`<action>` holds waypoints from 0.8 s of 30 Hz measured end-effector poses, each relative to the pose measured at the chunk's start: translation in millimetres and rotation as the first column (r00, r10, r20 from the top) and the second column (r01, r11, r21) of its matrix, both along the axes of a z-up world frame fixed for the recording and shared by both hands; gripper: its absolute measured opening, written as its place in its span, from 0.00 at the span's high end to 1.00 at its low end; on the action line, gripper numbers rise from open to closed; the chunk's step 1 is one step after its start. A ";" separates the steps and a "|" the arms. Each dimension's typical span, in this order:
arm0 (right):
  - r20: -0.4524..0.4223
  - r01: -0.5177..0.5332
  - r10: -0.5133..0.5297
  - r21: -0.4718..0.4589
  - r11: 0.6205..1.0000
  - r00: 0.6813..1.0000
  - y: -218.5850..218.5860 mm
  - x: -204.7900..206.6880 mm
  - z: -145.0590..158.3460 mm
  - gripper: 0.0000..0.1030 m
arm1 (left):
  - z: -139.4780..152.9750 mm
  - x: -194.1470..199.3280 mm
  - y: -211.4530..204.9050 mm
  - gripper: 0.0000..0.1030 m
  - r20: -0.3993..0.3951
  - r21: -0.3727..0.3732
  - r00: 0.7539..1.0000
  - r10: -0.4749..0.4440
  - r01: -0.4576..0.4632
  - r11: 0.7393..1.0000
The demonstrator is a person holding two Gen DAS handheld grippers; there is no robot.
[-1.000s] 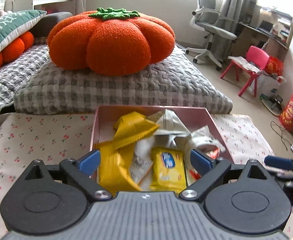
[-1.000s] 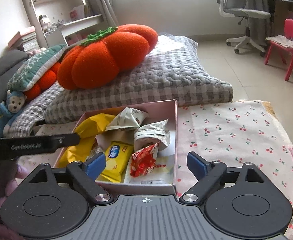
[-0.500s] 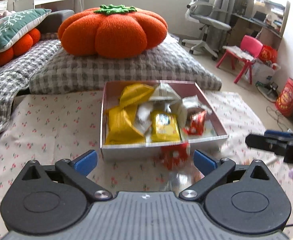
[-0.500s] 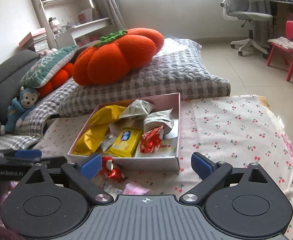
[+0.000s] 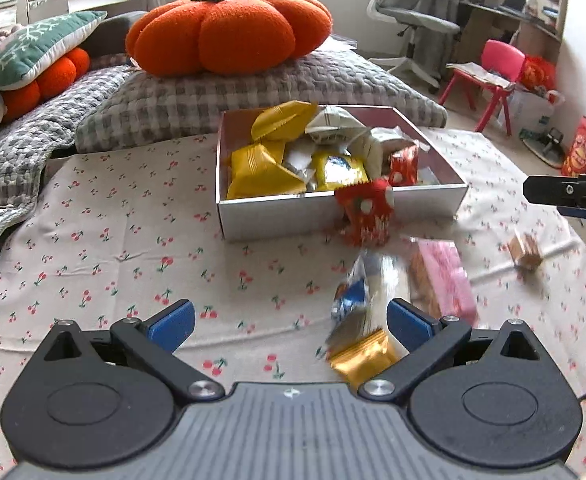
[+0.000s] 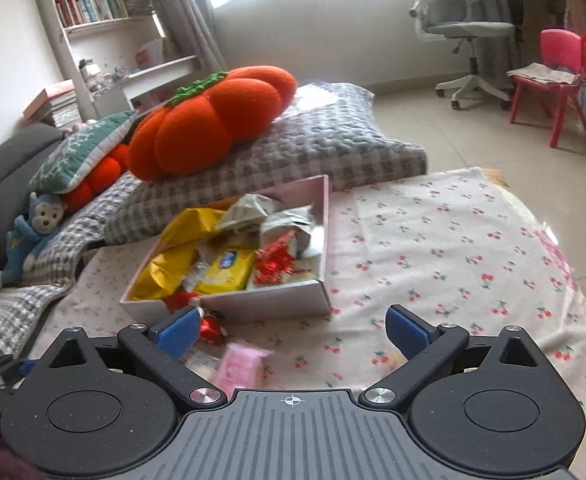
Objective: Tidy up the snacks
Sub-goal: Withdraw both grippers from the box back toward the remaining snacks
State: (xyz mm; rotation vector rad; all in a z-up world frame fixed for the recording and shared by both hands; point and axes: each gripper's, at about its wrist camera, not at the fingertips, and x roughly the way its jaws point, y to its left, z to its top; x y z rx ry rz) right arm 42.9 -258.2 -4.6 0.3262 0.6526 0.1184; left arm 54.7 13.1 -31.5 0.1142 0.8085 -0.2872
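Observation:
A pink-walled box [image 5: 333,208] full of snack packets, yellow [image 5: 261,168] and silver ones among them, sits on the cherry-print cloth. Loose snacks lie in front of it: a red packet [image 5: 367,212] against its front wall, a pink one [image 5: 445,276], a blue-silver one [image 5: 353,300] and a gold one [image 5: 367,356]. My left gripper [image 5: 289,322] hovers open over the cloth, with the gold packet close to its right finger. My right gripper [image 6: 291,326] is empty and its jaws are opening, short of the box [image 6: 269,300], with the red packet [image 6: 209,324] and the pink packet [image 6: 241,364] below it.
A small brown snack [image 5: 527,252] lies on the cloth at the right. Behind the box are a grey checked cushion [image 5: 253,92] and an orange pumpkin pillow [image 5: 229,28]. A sofa with a monkey toy [image 6: 33,232] is to the left. The cloth's right edge [image 6: 565,264] drops to the floor.
Both grippers have drawn back from the box, which now looks smaller and farther away. The loose packets in front of it have come into view. Both pairs of jaws stand slightly wider.

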 end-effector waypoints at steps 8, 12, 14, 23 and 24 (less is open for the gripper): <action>-0.016 0.003 -0.005 -0.083 0.997 1.000 -6.9 -18.0 -18.4 0.03 | -9.2 -23.6 12.9 0.00 0.012 -0.025 1.000 -0.021 0.022 0.999; -0.032 -0.020 0.017 -0.116 0.993 0.999 -5.6 -26.7 -26.3 0.03 | -18.3 -29.8 11.9 0.00 -0.019 -0.051 1.000 -0.017 0.016 0.999; -0.039 -0.037 0.032 -0.134 0.990 0.999 -3.1 -30.6 -30.2 0.03 | -23.4 -34.0 7.9 0.00 -0.035 -0.053 0.999 -0.030 0.028 0.998; -0.086 -0.163 0.148 -0.195 0.967 0.985 21.9 -38.7 -47.6 0.03 | -37.7 -48.3 -19.7 0.01 -0.042 -0.029 0.994 -0.100 0.098 0.995; -0.091 -0.176 0.161 -0.196 0.965 0.983 25.0 -38.9 -49.0 0.03 | -39.2 -48.3 -21.5 0.01 -0.049 -0.028 0.993 -0.105 0.104 0.994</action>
